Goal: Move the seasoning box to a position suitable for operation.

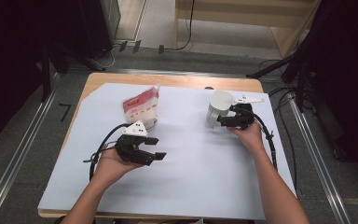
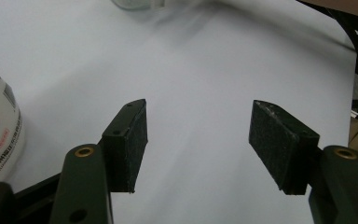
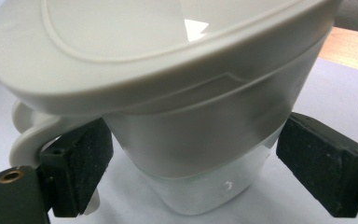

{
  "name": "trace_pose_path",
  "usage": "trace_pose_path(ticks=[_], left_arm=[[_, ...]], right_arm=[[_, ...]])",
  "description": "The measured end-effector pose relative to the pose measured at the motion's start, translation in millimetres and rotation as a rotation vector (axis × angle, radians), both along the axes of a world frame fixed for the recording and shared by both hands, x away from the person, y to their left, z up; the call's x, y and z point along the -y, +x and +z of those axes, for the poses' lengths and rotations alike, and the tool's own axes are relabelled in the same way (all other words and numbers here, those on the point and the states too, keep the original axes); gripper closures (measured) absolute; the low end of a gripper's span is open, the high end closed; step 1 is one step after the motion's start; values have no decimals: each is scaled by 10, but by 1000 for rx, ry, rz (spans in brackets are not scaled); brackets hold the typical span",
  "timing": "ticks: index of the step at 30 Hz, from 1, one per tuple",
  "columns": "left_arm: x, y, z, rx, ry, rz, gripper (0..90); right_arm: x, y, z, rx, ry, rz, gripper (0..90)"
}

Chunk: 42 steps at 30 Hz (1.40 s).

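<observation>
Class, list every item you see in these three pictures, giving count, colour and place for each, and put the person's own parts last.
White plastic lidded jug: one, white, far right of the sheet, between the right claw's jaws.
Red-and-white plastic packet: one, far left of centre.
Pale blue sheet: one, covering the wooden table.
Left claw: one, black, open, empty, near left.
Right claw: one, black, at the jug; left pad touches, right pad apart.

Even overhead light, soft pictures.
I see dark room edges, glare on the white sheet [image 1: 191,158], and a blurred far end in my left gripper view.
</observation>
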State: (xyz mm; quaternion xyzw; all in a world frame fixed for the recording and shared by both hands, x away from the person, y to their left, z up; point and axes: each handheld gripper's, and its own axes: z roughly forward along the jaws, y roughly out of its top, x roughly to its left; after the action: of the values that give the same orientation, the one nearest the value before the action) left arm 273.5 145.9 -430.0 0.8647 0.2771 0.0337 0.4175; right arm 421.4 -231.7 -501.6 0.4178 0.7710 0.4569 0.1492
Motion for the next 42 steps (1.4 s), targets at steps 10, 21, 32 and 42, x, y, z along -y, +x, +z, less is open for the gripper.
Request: trace_pose_path(ticks=[10,21,32,42], left_arm=[[-4,3,0,-3,4,-2,383],[-18,14,-6,-13,-9,-5,384],[-28,12,2,-16,-2,-6,384],[-30,8,0,-15,-8,-4,383]], right_arm=[[-82,62,-10,65,-46,39,93],[-155,42,22,59,-4,64,160],[-310,22,-31,76,-10,-49,139],[-412,31,-56,96,10,-122,137]])
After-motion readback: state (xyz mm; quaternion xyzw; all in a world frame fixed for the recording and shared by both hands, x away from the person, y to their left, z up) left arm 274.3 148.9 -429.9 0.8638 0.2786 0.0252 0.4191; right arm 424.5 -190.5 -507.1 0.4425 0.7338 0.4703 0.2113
